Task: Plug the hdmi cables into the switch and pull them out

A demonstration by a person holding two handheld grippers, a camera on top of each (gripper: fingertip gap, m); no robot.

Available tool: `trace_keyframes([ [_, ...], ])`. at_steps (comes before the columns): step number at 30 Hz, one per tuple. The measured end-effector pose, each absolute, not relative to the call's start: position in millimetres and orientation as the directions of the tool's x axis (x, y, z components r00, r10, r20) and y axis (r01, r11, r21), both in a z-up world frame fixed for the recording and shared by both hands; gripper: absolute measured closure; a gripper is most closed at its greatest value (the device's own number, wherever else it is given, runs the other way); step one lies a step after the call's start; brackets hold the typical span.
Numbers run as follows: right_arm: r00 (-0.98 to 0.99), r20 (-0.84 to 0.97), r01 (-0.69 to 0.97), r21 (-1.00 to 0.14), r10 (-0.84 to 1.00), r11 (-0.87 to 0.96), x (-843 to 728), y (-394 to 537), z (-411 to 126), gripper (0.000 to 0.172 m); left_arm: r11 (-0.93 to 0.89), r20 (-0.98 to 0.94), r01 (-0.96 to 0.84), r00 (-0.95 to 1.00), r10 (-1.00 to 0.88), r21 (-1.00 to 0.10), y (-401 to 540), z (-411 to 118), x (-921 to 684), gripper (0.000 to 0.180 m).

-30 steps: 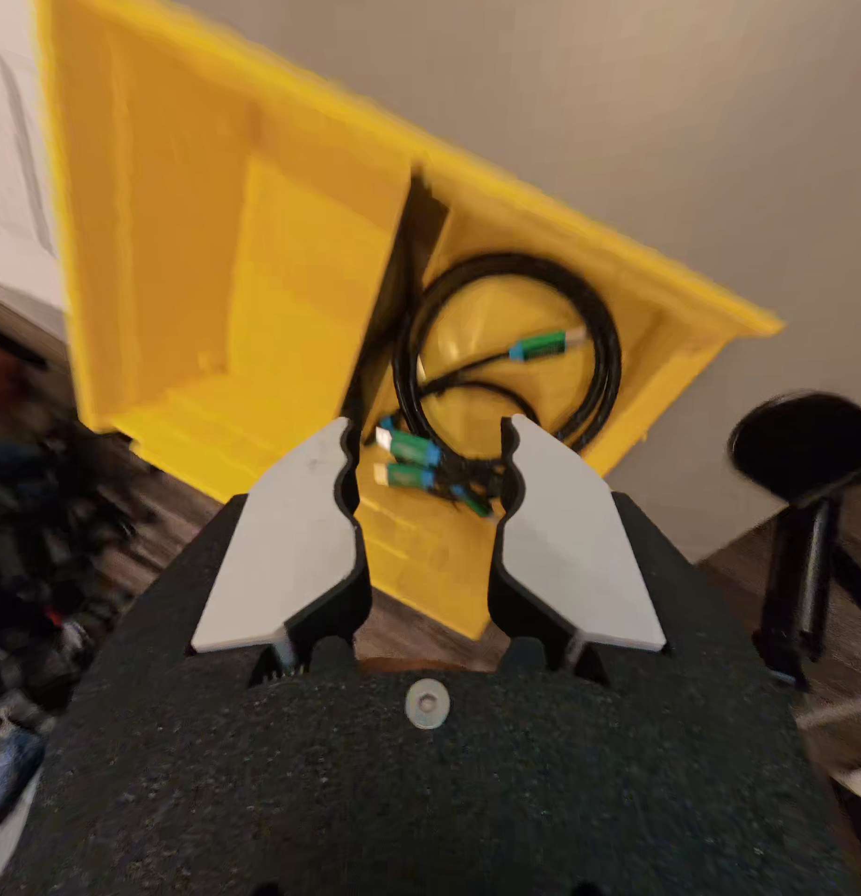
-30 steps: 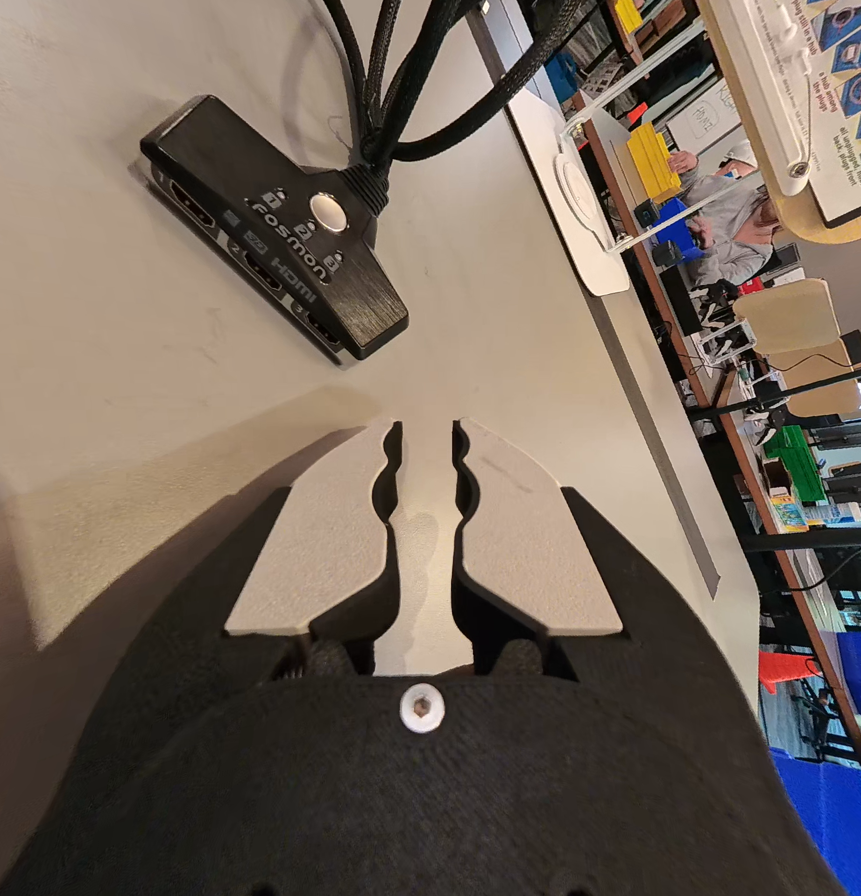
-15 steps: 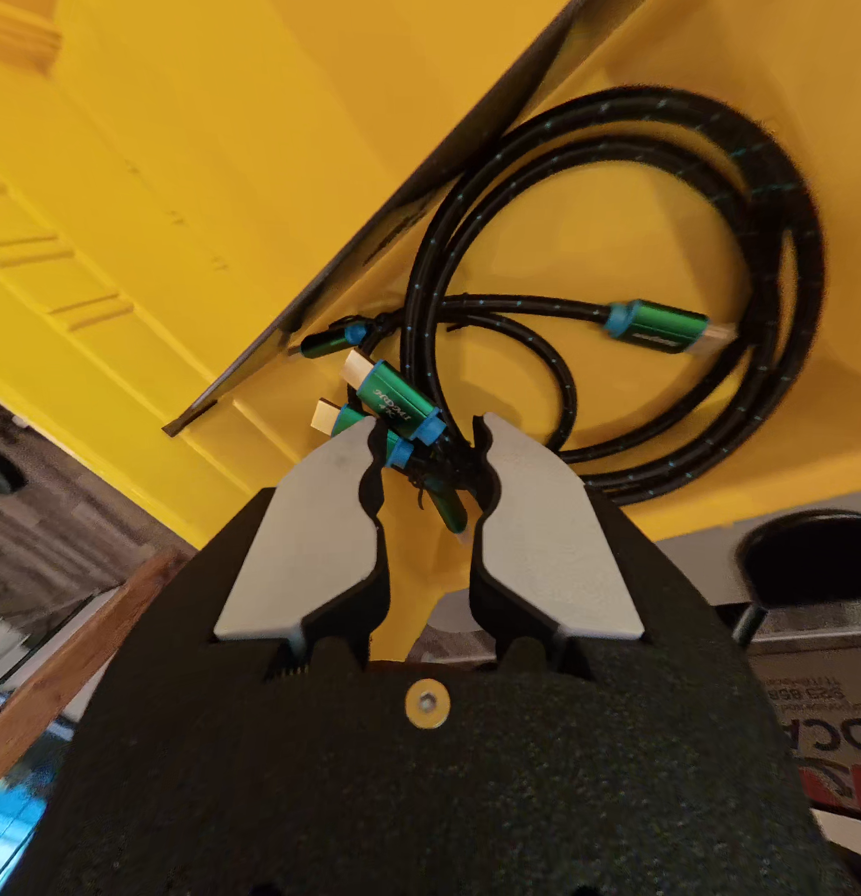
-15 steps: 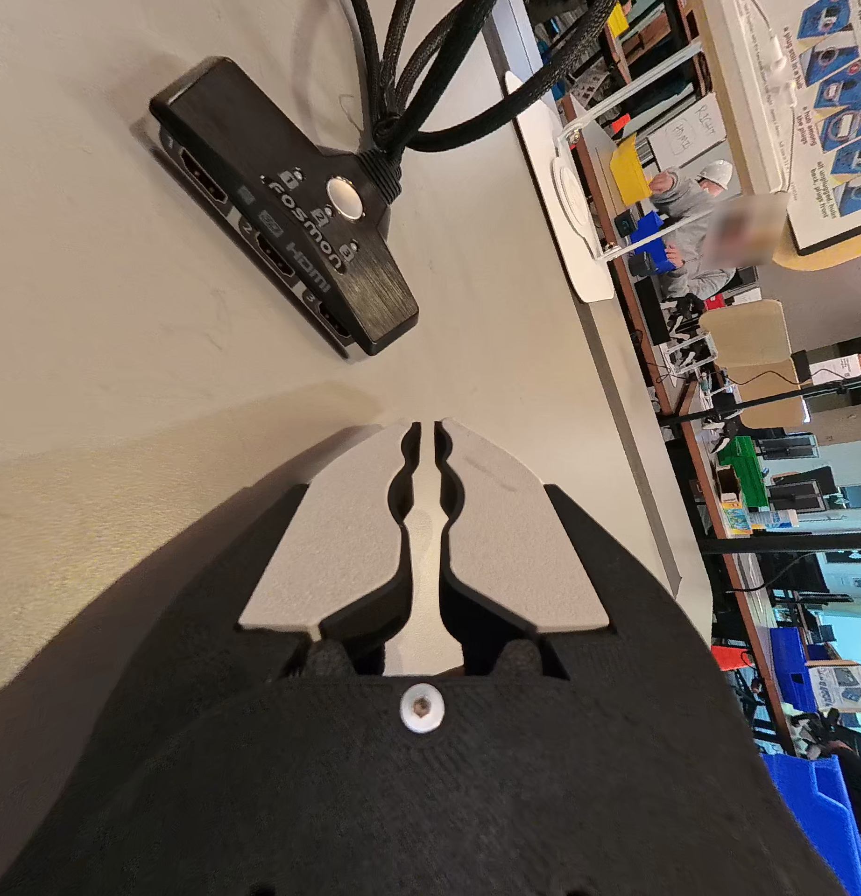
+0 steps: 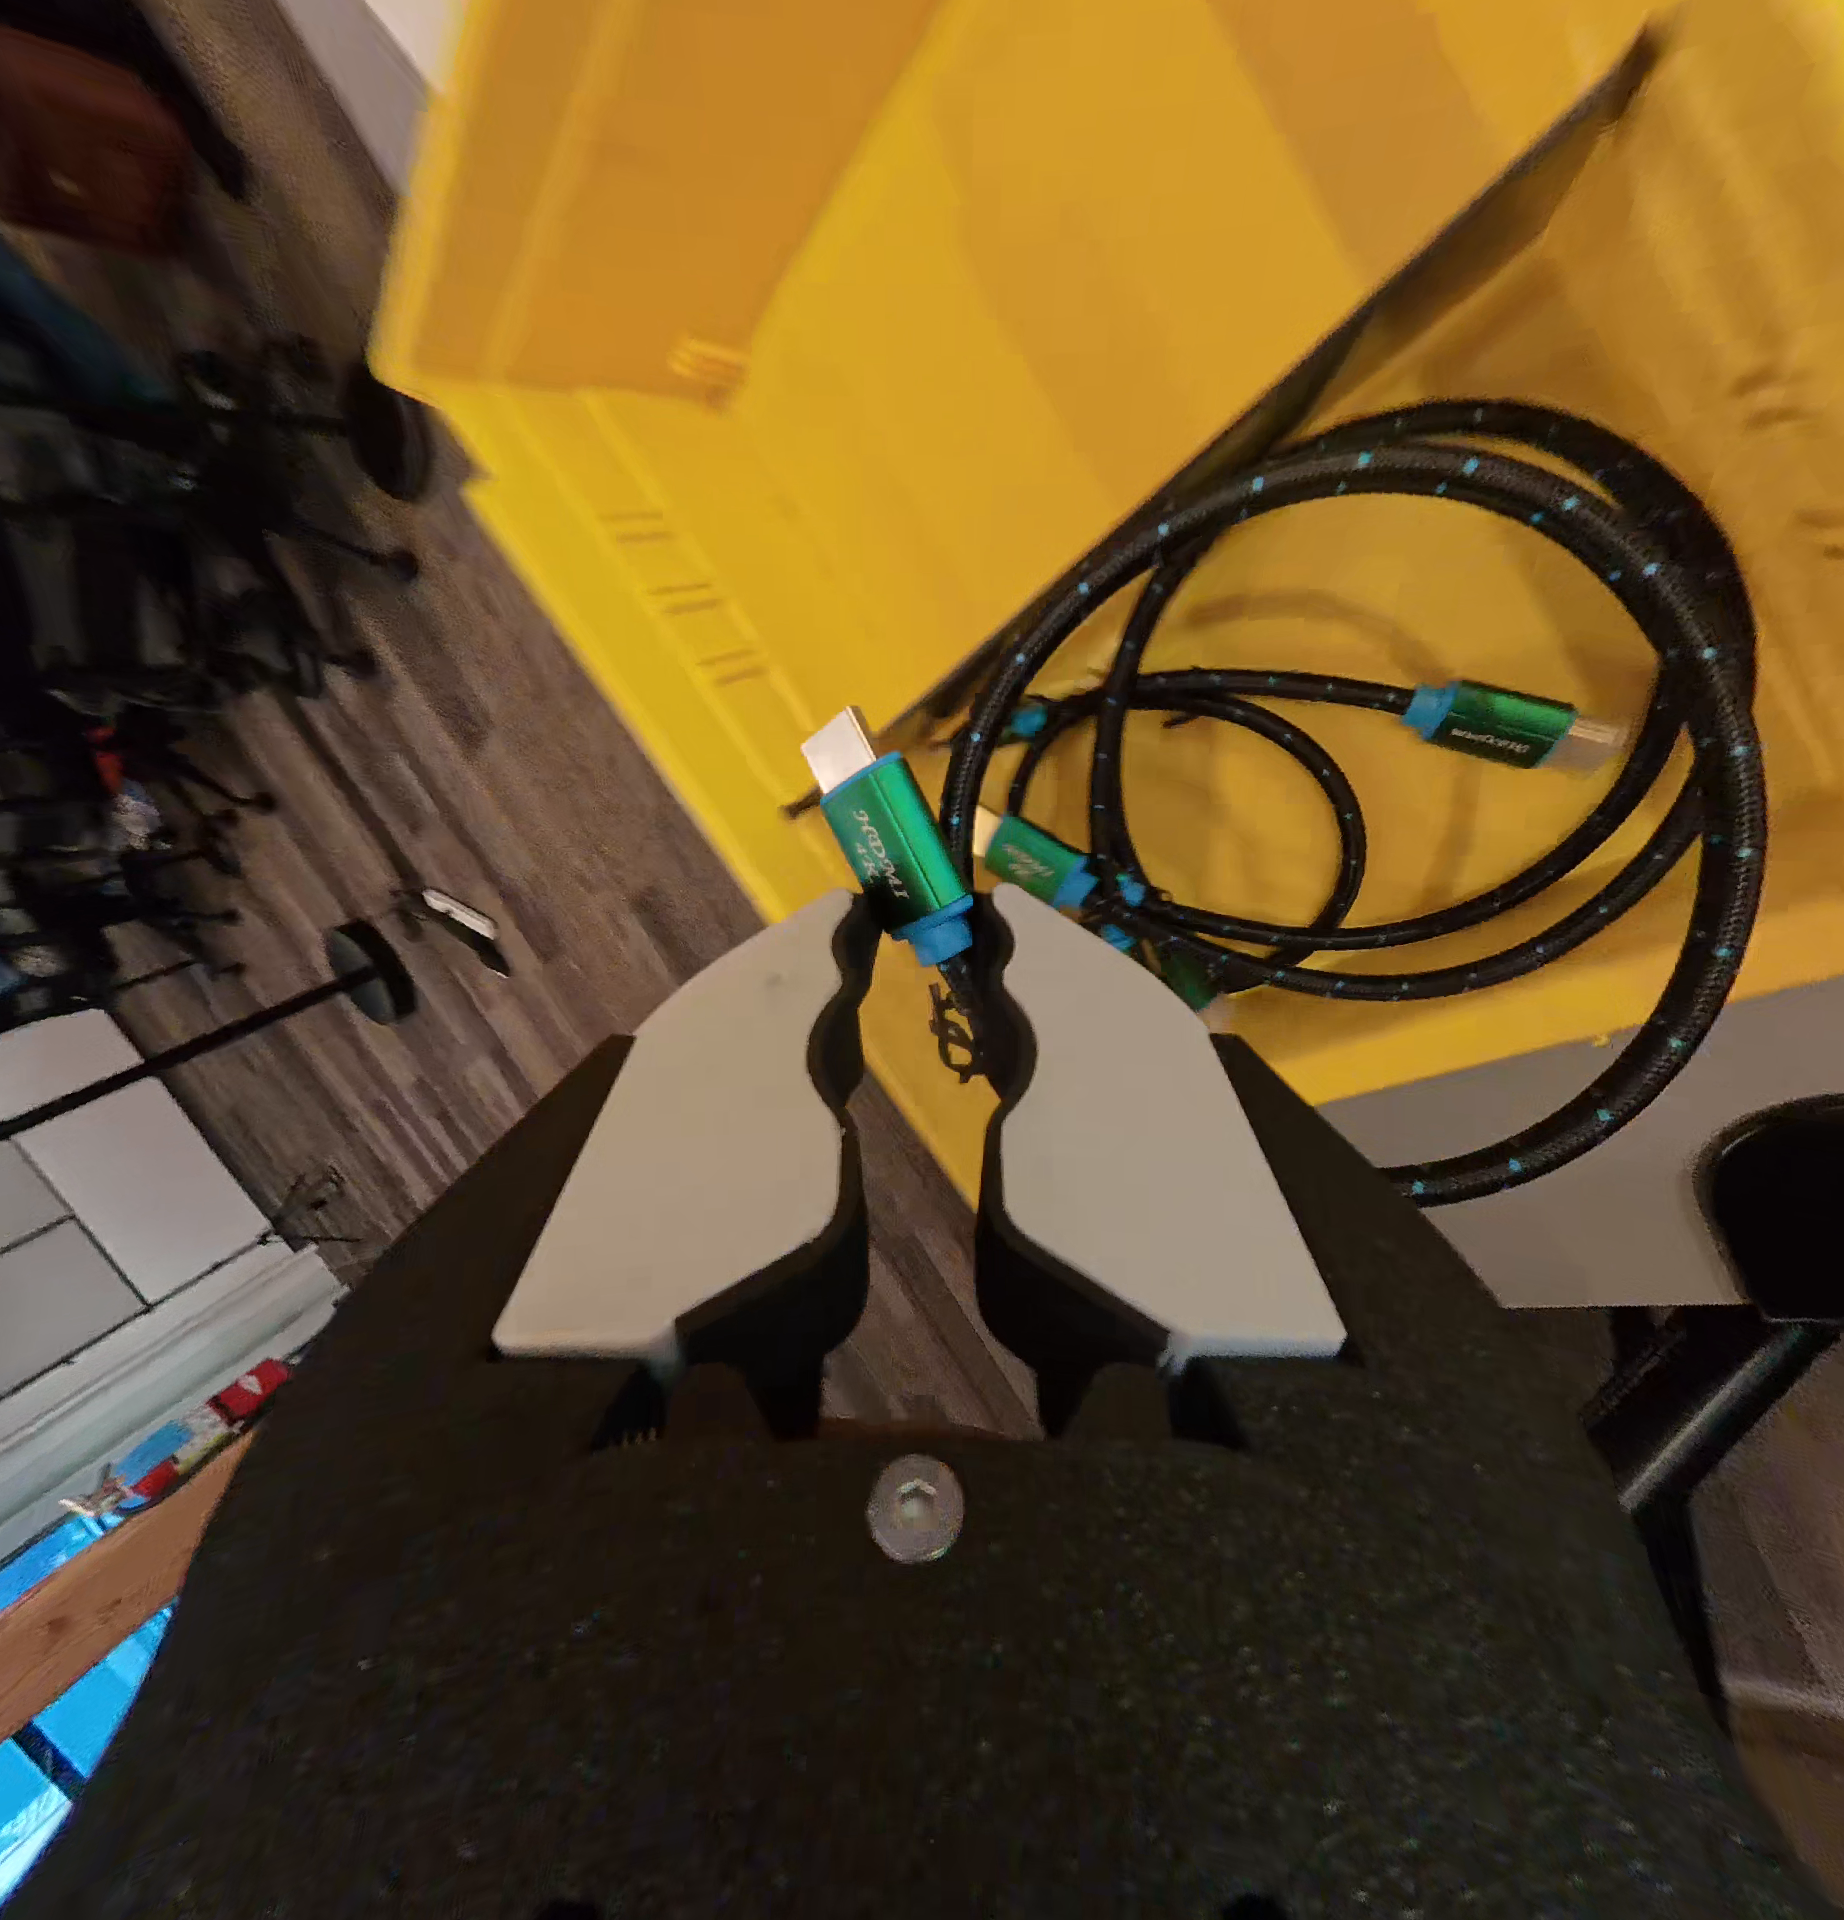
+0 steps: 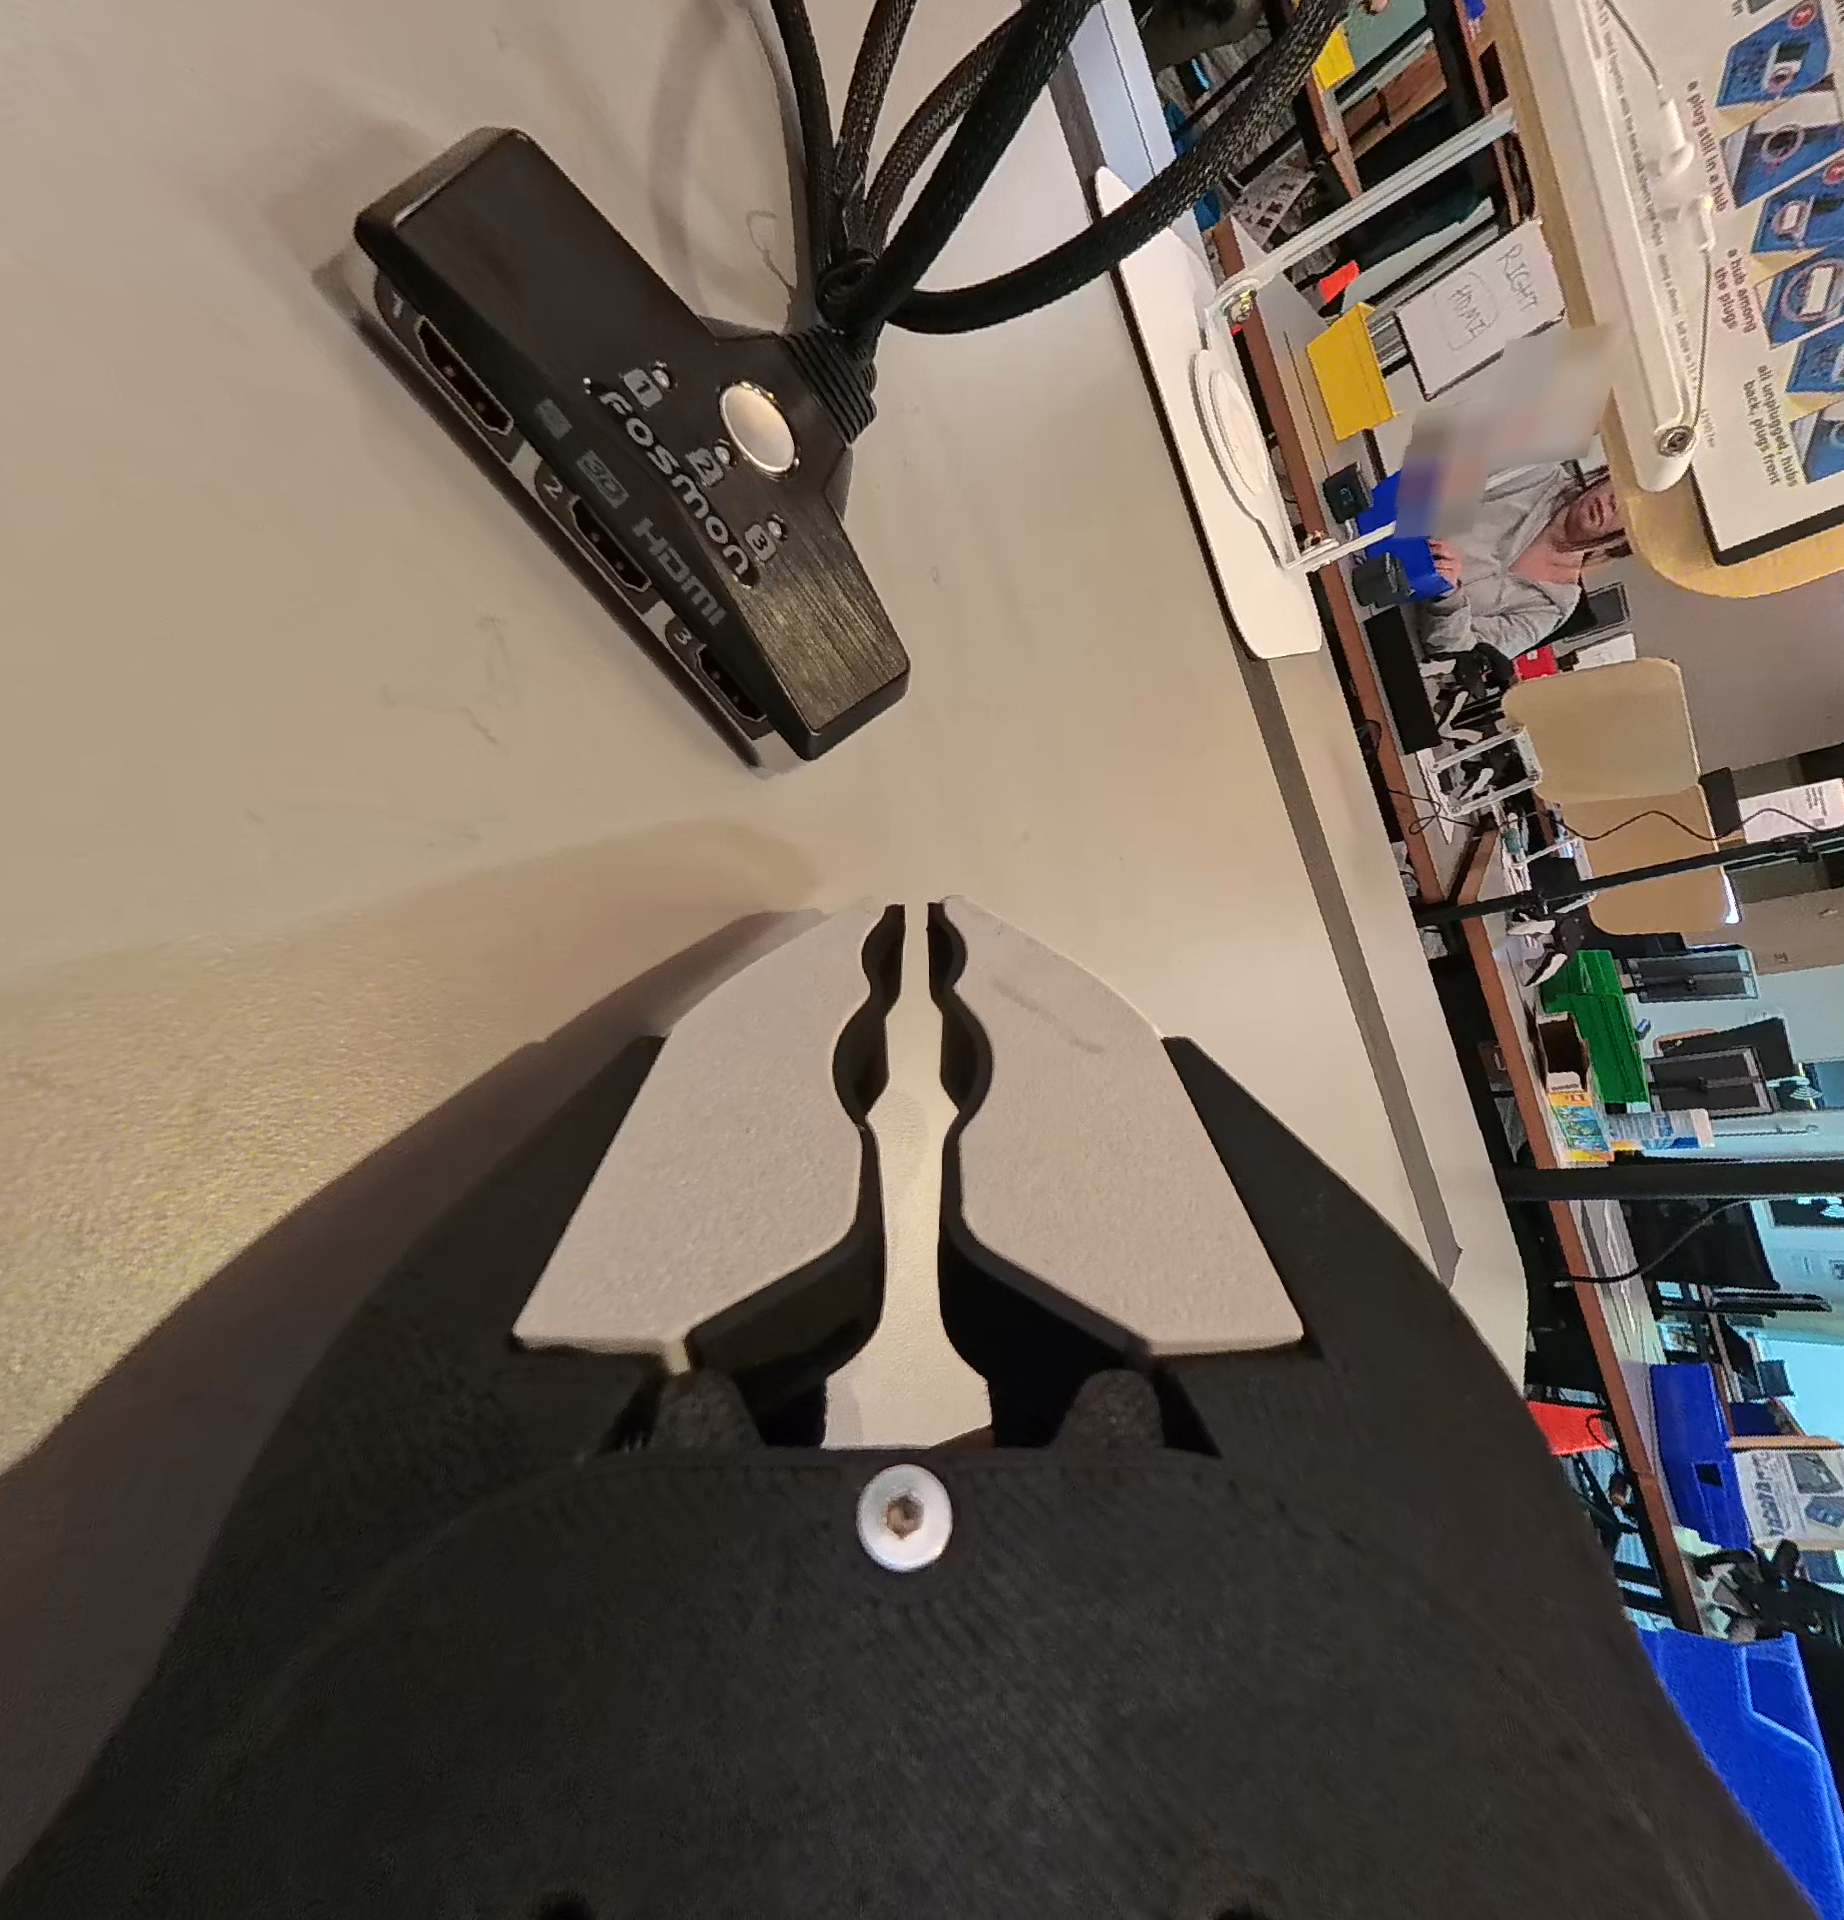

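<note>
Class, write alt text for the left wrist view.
The left gripper grips a green HDMI plug by its blue collar. Behind it, coiled black braided cables lie in a yellow bin above a wood floor.

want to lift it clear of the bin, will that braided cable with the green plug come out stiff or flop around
Probably floppy: the braided cable lies in loose coils in the yellow bin. The green plug looks rigid, clamped in the left gripper. Coils may drag and snag neighbouring loops.

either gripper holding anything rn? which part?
Left gripper holds a green cable plug, pinched at its rear end by the blue collar, metal tip pointing away. Right gripper holds nothing; its fingers are nearly together over bare table, short of the black switch box.
</note>
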State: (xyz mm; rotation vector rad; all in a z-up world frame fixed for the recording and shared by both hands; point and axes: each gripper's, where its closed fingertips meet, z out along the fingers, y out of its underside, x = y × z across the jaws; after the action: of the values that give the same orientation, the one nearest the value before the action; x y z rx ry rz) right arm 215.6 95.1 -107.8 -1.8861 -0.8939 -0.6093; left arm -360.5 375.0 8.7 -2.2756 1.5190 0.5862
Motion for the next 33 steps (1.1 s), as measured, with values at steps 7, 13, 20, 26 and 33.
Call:
trace_keyframes([
  [7, 0.608, 0.725, 0.793, -0.532, 0.324, -0.297, 215, 95, -106, 0.161, 0.021, -0.623, -0.927, 0.235, -0.746, -0.375, 350, 127, -255, 0.162],
  [13, 0.565, 0.768, 0.823, -0.496, 0.303, -0.277, 214, 96, -102, 0.148, 0.414, -0.600, -0.709, 0.017, -0.800, -0.571, 285, 116, -101, 0.163],
  [20, 0.608, 0.730, 0.793, -0.544, 0.311, -0.273, 214, 95, -101, 0.147, 0.561, -0.517, -0.448, -0.230, -0.824, -0.695, 211, 46, 29, 0.163],
  [26, 0.649, 0.674, 0.760, -0.585, 0.352, -0.282, 213, 93, -103, 0.151, 0.473, -0.274, -0.435, -0.445, -0.853, -0.767, 158, -25, 73, 0.163],
  [33, 0.733, 0.574, 0.681, -0.625, 0.366, -0.382, 215, 98, -109, 0.156, 0.488, -0.128, -0.615, -0.534, -0.836, -0.619, 131, -84, 62, 0.163],
])
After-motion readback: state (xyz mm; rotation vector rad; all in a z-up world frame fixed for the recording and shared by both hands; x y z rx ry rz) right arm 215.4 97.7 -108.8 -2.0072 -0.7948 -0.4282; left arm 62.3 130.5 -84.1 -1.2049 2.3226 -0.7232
